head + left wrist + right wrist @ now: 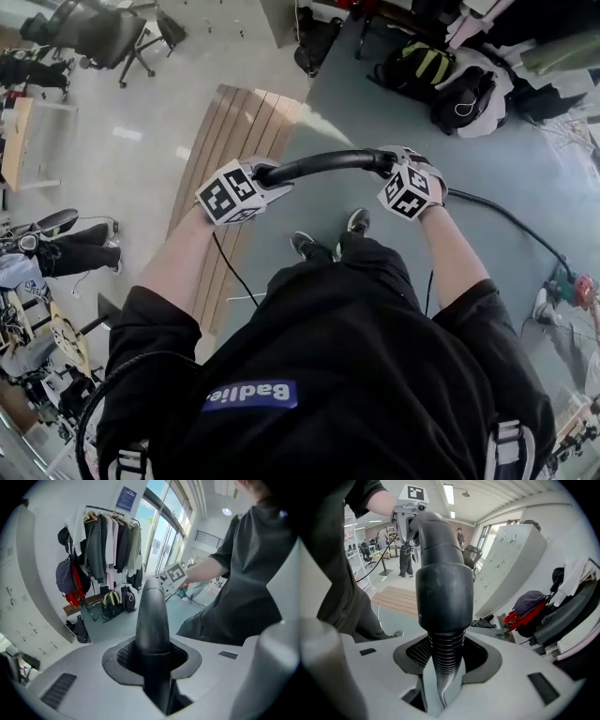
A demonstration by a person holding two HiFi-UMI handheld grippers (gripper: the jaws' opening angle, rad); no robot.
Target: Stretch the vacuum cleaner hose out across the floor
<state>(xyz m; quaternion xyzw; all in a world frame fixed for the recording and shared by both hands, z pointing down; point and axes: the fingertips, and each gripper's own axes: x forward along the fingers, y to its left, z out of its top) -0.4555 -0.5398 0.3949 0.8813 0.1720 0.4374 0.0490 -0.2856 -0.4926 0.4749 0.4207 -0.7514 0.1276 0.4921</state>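
Observation:
The black vacuum hose's rigid curved end piece (323, 164) hangs at waist height between my two grippers in the head view. My left gripper (267, 176) is shut on its smooth tapered tube (152, 620), which fills the gap between the jaws. My right gripper (392, 161) is shut on the ribbed hose (444, 658) just below the wide black cuff (443, 597). From the right gripper the flexible hose (506, 220) droops away to the right and down to the floor. Each gripper view shows the other gripper's marker cube at the tube's far end.
A slatted wooden platform (234, 141) lies ahead on the left. Backpacks (422, 66) sit by the far wall under a coat rack (108, 545). Grey lockers (511, 559) stand beside them. An office chair (103, 37) is far left; a thin cable (230, 267) crosses the floor.

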